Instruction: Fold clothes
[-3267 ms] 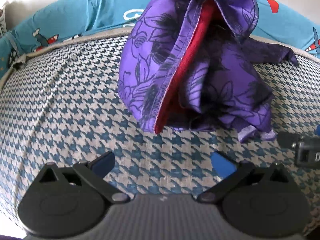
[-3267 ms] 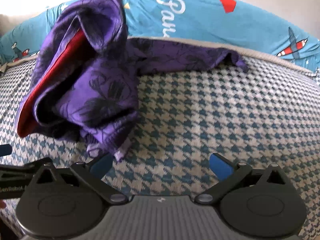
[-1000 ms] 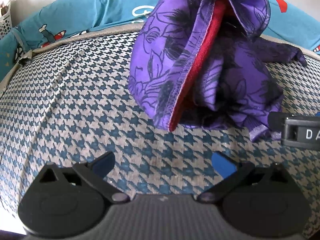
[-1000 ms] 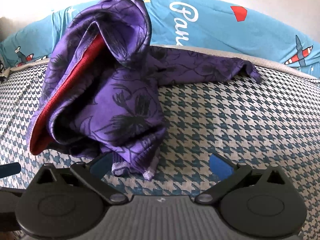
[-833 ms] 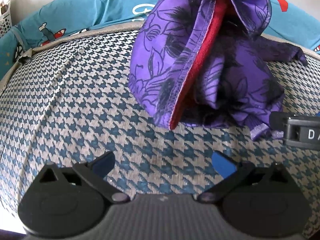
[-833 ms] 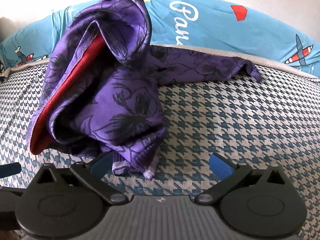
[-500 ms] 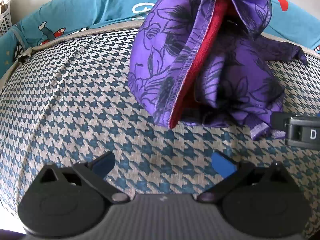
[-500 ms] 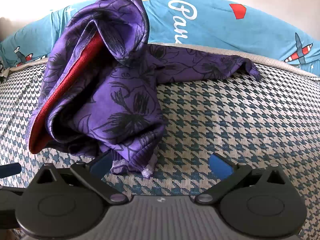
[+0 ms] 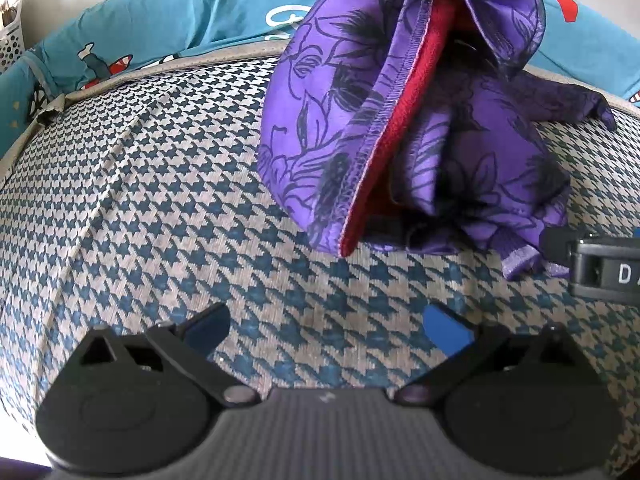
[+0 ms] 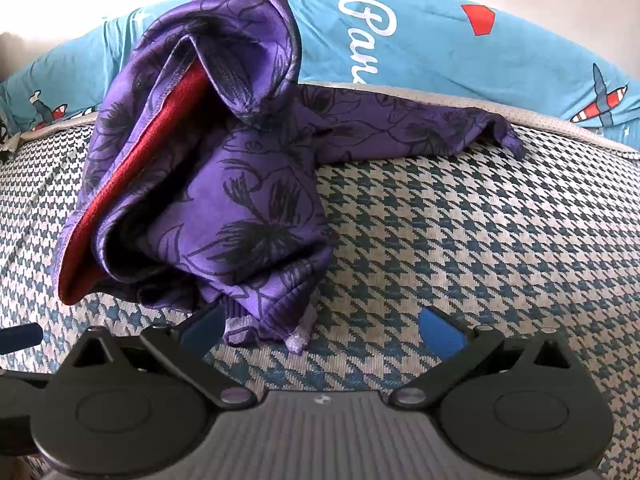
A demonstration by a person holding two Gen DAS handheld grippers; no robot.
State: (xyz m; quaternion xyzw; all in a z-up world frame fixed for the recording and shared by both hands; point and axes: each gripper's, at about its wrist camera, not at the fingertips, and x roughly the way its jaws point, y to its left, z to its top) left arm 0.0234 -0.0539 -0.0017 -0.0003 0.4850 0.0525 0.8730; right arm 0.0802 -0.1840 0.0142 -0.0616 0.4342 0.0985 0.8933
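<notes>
Purple garment [image 10: 240, 208] stands bunched upright, sleeve [image 10: 420, 132] trailing right.

Quick count: one garment [image 9: 472, 152], purple floral with a red lining, bunched in a single heap on the bed [image 9: 160, 208]. One sleeve [image 10: 420, 130] of it trails out flat. Two grippers total, the left gripper [image 9: 326, 326] and right gripper [image 10: 322, 326], each with two blue-tipped fingers spread wide. One teal printed pillow [image 10: 440, 44] along the back, and one white basket [image 9: 10, 42] at the far left edge.
</notes>
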